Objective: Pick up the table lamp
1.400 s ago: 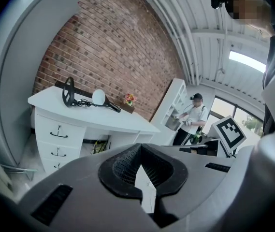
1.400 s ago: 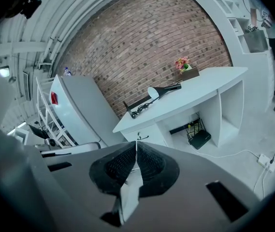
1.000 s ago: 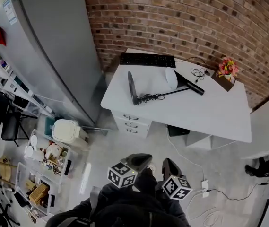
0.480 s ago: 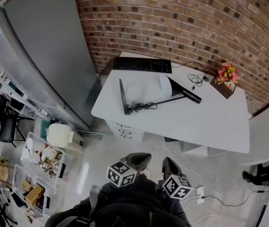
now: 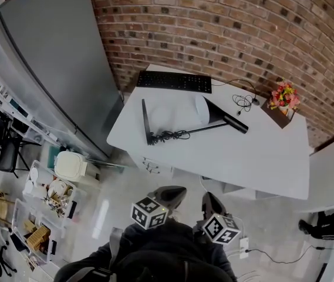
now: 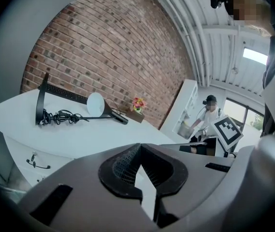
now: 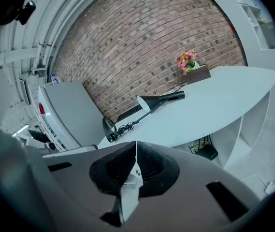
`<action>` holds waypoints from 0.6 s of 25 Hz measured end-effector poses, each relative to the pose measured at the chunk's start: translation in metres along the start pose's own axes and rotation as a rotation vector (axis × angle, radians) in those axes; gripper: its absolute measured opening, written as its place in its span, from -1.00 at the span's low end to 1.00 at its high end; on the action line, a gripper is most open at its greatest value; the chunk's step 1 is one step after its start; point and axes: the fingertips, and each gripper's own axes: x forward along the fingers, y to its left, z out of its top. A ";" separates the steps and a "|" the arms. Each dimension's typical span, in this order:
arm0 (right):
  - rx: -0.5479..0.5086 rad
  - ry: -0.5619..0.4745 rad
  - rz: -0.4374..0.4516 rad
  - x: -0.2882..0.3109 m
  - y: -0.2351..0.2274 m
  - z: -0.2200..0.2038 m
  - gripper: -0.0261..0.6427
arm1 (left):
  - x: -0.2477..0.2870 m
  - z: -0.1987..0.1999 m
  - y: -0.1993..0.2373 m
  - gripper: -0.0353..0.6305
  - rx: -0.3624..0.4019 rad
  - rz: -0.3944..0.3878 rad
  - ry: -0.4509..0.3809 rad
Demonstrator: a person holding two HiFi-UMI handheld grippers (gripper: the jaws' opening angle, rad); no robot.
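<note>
Rightward, at the back corner of the white worktop (image 5: 260,151), a brown box (image 5: 276,107) holding pink and yellow flowers (image 5: 284,93). Down on the floor (image 5: 125,187) at left, clear bins (image 5: 54,195) crammed with small odds and ends, too small to tell apart, next to a white tub (image 5: 70,164).

Lying on its side across the worktop, well apart from both claws: the table lamp (image 5: 199,128), round base on edge toward the left, cone shade toward the right, cord (image 5: 168,136) bunched by the base. Behind it, a black keyboard (image 5: 174,81) close to the brick wall (image 5: 243,22).

Left claw (image 5: 174,192) pressed together, nothing in it. Right claw (image 5: 211,202) likewise pressed together and empty.

Compared with a second ago: worktop larger in the head view and nearer to the claws, lamp unmoved on it, both claws as tightly closed as before.
</note>
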 end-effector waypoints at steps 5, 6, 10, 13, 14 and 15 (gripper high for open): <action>0.026 0.037 0.014 0.000 -0.005 -0.013 -0.89 | 0.001 -0.009 0.000 -0.88 -0.028 0.025 0.003; 0.035 0.041 0.013 0.000 -0.006 -0.014 -0.89 | 0.001 -0.011 -0.001 -0.88 -0.031 0.027 0.009; 0.060 0.061 0.011 0.000 -0.006 -0.022 -0.89 | -0.005 -0.017 0.000 -0.88 -0.041 0.047 0.018; 0.074 0.077 0.015 0.001 -0.005 -0.027 -0.89 | -0.011 -0.016 0.007 -0.88 -0.050 0.073 0.014; 0.082 0.077 0.016 0.002 -0.005 -0.027 -0.89 | -0.012 -0.015 0.010 -0.88 -0.050 0.084 0.010; 0.092 0.075 0.018 0.004 -0.006 -0.027 -0.89 | -0.014 -0.013 0.014 -0.88 -0.051 0.095 0.004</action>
